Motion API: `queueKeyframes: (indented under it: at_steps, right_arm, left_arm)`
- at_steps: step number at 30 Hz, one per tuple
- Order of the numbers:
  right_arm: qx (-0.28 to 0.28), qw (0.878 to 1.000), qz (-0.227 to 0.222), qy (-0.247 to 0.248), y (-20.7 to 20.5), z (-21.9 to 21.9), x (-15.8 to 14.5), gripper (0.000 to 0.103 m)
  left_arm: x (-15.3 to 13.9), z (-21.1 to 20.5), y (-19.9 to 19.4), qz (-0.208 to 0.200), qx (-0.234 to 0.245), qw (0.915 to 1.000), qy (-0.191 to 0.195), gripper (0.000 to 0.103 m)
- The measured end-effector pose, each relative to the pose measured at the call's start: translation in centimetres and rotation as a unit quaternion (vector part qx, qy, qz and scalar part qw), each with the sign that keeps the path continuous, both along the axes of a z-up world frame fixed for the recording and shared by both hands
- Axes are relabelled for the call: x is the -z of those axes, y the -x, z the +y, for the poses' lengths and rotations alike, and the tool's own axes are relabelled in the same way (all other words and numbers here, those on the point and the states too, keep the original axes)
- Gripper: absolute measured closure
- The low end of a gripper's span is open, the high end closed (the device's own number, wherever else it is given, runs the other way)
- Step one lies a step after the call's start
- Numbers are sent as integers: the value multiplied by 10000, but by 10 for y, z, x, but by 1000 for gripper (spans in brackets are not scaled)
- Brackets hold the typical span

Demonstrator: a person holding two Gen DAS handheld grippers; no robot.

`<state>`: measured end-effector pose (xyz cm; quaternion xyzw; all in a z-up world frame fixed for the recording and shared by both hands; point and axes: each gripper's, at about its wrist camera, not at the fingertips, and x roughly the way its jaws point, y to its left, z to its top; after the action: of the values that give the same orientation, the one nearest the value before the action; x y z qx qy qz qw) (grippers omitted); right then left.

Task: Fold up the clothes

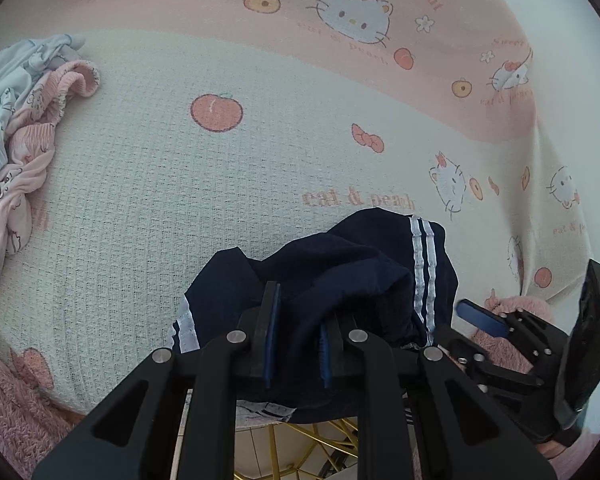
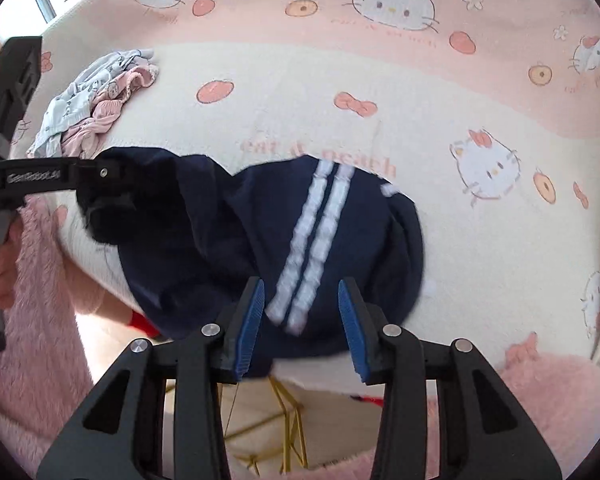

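Left wrist view: the left gripper (image 1: 296,340) points down at a navy garment (image 1: 340,272) with white side stripes, bunched at the near edge of a table covered by a cat-and-peach blanket (image 1: 148,184). Navy cloth fills the narrow gap between its blue pads (image 1: 274,332), so the tongs look clamped on a fold of it. At the right, the right gripper (image 1: 484,320) shows with one blue pad clear of the cloth. Far left lies a heap of pink and pale-blue clothes (image 1: 24,132), well apart from the navy piece.

Right wrist view: the right gripper (image 2: 302,320) hangs over the striped part of the navy garment (image 2: 228,240), its tongs apart with the pads either side of the stripes and not pressing (the stripes are smeared by blur). The left gripper (image 2: 104,188) sits in the cloth at the left.

The garment looks light, soft and limp; it will sag and slide rather than hold shape, so a hem or the striped side seam is probably the best place to pinch. No container shows in either view.
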<state>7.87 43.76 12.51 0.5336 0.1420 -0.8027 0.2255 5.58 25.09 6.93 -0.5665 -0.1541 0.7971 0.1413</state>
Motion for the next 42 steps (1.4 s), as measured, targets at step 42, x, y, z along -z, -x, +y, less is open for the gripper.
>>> queueKeyframes:
  at_steps: [42]
  right_arm:
    - [680, 9966, 196, 415, 64, 35, 21, 72]
  left_arm:
    - [-31, -1, 10, 328, 261, 9973, 609, 73]
